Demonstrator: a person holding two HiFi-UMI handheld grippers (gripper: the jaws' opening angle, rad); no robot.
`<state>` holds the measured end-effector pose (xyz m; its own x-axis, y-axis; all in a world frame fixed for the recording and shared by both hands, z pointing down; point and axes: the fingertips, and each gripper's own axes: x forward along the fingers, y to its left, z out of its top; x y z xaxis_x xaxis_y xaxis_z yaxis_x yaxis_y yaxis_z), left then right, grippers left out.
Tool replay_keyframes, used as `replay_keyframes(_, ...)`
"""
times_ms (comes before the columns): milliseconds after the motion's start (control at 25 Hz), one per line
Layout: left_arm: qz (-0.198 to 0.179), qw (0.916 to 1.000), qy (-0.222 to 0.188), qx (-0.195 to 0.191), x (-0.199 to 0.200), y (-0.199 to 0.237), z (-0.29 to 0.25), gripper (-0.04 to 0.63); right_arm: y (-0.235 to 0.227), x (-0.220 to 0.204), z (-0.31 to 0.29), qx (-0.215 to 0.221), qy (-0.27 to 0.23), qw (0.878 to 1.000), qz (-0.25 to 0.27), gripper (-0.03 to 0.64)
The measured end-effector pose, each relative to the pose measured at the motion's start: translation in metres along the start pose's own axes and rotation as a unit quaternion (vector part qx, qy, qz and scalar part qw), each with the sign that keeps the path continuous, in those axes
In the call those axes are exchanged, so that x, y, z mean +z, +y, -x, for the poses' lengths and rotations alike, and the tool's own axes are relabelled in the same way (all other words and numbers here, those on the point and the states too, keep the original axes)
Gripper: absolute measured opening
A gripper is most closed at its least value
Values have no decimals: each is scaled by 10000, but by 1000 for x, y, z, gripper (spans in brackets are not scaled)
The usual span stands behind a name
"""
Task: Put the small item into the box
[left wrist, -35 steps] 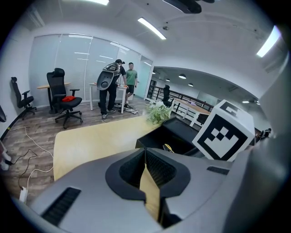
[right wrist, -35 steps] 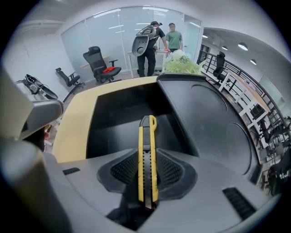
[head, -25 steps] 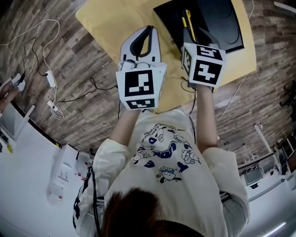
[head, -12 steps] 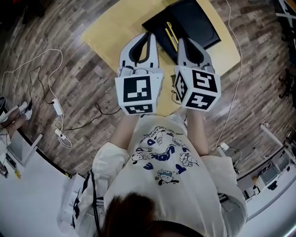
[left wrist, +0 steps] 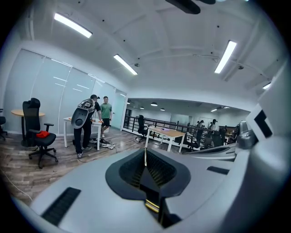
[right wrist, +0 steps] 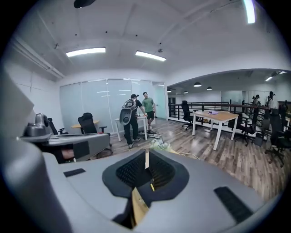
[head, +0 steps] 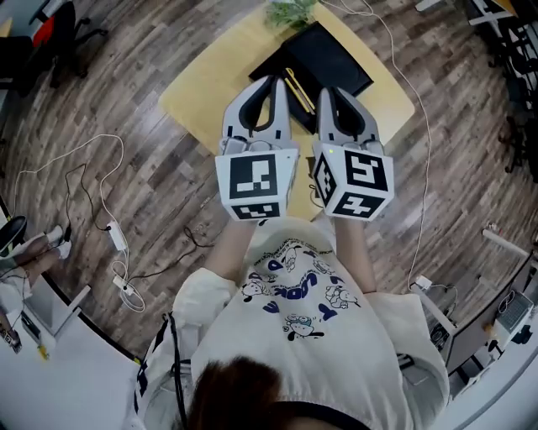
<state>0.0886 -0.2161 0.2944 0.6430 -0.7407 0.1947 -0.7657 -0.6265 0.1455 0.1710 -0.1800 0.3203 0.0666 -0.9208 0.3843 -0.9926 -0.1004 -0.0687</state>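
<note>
- a green plant (head: 290,10) at the far edge of the yellow tabletop (head: 202,92);
- white cables (head: 84,159) strewn over the wood floor (head: 126,50);
- a black office chair (left wrist: 32,119), something red on its seat;
- two people (left wrist: 87,119) standing by a white table (left wrist: 68,119);
- ceiling strip lights (left wrist: 72,25) lit.

Grey left claw (head: 271,81) and right claw (head: 329,90) carry marker cubes (head: 255,185); cartoon-print shirt (head: 294,344).

- The left gripper (head: 273,81) and right gripper (head: 330,91) are covering the near edge of the black box (head: 332,59), upper centre of the head view.
- The frame's top edge is cutting off the plant (head: 292,10).
- The thin yellow item (head: 296,84) is showing too small to identify.
- Distant people (left wrist: 200,125), right of centre in the left gripper view, are appearing too small to make out.
</note>
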Motion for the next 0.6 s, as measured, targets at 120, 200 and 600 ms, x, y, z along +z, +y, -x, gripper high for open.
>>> replay_keyframes(120, -65, 9999, -96, -51, 8, -8, 7, 23, 0, 7, 13, -39, -170, 9998, -49, 43)
replay_keyframes(200, -76, 9999, -140, -56, 11, -12, 13, 23, 0, 10, 21, -28, -250, 9997, -63, 43)
replay_keyframes(600, -183, 9993, -304, -93, 22, -24, 26, 23, 0, 21, 42, -44, -581, 9983, -52, 41)
